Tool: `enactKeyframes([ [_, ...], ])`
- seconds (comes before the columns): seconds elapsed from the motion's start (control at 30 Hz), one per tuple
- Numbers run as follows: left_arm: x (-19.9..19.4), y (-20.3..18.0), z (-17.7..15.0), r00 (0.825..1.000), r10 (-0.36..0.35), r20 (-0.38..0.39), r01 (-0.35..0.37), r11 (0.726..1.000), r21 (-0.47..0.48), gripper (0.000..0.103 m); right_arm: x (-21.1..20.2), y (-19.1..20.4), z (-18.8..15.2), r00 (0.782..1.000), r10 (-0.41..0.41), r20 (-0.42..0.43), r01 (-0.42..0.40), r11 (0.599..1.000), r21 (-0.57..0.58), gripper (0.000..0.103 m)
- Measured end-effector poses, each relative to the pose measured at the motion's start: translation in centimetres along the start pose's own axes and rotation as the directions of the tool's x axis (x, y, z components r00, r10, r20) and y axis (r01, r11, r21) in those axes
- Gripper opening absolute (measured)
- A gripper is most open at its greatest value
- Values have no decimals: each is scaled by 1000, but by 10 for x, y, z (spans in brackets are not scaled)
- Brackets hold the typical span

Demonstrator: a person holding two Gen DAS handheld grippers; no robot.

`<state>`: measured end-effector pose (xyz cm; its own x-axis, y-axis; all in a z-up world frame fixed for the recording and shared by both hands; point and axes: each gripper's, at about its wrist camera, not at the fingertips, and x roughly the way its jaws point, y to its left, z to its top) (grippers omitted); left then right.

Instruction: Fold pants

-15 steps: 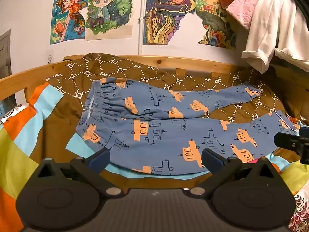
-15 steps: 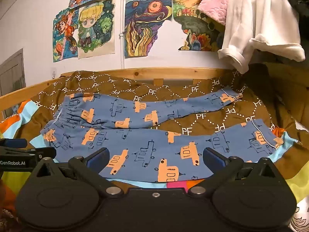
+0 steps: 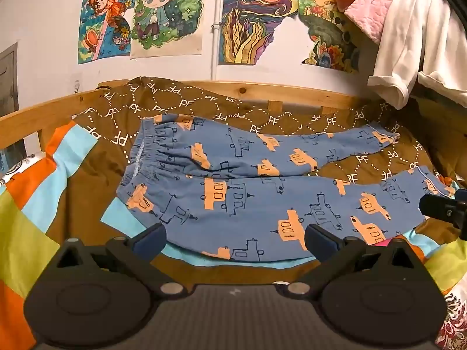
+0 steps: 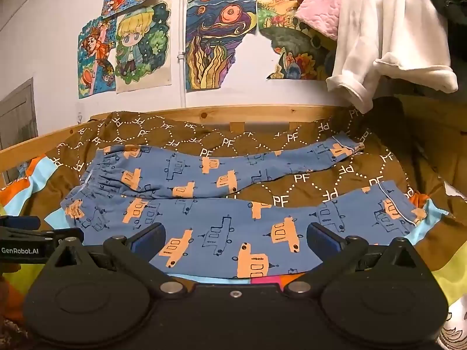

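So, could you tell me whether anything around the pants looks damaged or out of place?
The pants lie flat and intact, legs splayed apart on the brown blanket. One oddity: the swirly poster on the wall is torn, its lower right corner missing. Both grippers, left and right, have open jaws, touching nothing.

The pants (image 3: 233, 192) lay spread flat on a bedspread (image 3: 175, 108), waistband to the left and 2 legs running right, the far leg angled away from the near one so the bedspread showed between them. Behind the bed ran a wooden rail (image 3: 262, 90), and behind that a wall hung with drawings (image 3: 166, 11). Garments (image 4: 388, 38) hung above the bed's right end. The left gripper (image 3: 235, 237) and right gripper (image 4: 235, 236) stood side by side before the near leg.
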<state>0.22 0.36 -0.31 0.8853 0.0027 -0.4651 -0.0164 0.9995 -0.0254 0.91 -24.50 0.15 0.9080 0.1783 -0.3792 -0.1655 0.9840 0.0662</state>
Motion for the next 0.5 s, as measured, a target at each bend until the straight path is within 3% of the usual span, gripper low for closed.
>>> enactKeyframes([
  [0.5, -1, -1, -1, 1000, 8, -6, -8, 1000, 4, 103, -4, 1, 0, 1000, -8, 0, 8, 1000, 14, 102],
])
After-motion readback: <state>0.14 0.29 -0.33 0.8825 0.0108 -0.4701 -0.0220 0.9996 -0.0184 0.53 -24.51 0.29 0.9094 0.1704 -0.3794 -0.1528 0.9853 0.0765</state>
